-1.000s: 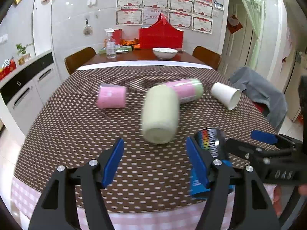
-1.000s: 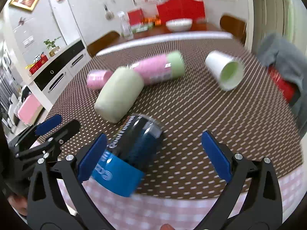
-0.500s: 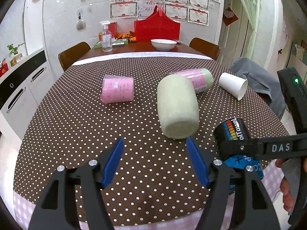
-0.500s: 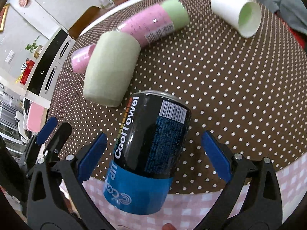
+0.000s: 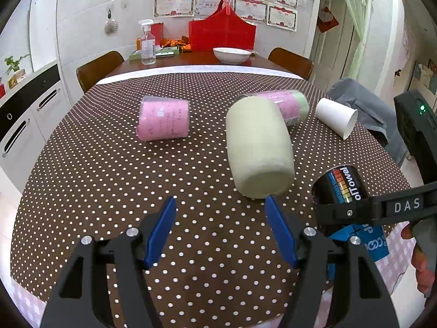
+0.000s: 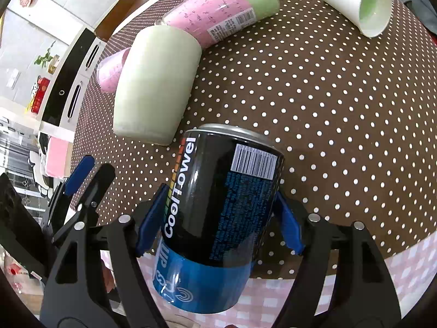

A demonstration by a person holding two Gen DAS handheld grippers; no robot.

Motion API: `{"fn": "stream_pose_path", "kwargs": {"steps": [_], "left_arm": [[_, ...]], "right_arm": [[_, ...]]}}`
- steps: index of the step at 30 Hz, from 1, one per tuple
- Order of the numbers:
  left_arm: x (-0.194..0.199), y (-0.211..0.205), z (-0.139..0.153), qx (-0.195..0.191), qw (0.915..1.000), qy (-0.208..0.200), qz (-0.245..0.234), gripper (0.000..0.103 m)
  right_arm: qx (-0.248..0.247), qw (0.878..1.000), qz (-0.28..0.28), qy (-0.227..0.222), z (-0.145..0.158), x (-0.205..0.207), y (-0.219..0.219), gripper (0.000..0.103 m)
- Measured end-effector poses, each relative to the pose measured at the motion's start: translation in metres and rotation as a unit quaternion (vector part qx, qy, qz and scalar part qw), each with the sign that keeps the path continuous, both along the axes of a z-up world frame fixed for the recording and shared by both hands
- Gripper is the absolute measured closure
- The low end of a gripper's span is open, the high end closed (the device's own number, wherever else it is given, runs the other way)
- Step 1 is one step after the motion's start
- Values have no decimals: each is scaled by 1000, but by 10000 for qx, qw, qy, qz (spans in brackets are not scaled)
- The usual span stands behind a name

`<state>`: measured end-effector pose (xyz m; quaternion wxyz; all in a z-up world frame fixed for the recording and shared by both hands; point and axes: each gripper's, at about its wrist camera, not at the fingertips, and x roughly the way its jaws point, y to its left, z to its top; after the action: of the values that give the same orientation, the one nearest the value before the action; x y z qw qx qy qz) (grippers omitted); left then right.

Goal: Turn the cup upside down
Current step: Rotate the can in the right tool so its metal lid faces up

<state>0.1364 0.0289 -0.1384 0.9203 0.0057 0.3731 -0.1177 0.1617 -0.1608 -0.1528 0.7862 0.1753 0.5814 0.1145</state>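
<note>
A black and blue CoolTowel can-shaped cup [image 6: 218, 213] lies on its side at the table's near edge. My right gripper [image 6: 218, 221] has closed around its body, blue pads against both sides. The same cup [image 5: 344, 191] shows in the left wrist view, with the right gripper's arm across it. My left gripper [image 5: 220, 229] is open and empty above the dotted cloth, just in front of a pale green cup [image 5: 259, 147] lying on its side.
A pink cup [image 5: 164, 120], a pink-and-green tube [image 5: 289, 104] and a white paper cup [image 5: 336, 117] lie on their sides on the brown dotted tablecloth [image 5: 109, 191]. Behind stands a second table with a bowl [image 5: 231, 54] and spray bottle [image 5: 147, 43].
My right gripper has closed from wide open onto the CoolTowel cup. The left gripper has held its place, still open.
</note>
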Motion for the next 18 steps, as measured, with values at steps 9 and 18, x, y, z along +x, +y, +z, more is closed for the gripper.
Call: {"fn": "stream_pose_path", "kwargs": {"steps": [9, 18], "left_arm": [[4, -12, -8, 77, 9999, 114, -52, 36], [10, -15, -12, 38, 9998, 212, 35, 36]], "right_arm": [[-675, 9945, 253, -757, 10, -3, -10, 31], [-971, 9808, 350, -1656, 26, 5, -21, 32]]}}
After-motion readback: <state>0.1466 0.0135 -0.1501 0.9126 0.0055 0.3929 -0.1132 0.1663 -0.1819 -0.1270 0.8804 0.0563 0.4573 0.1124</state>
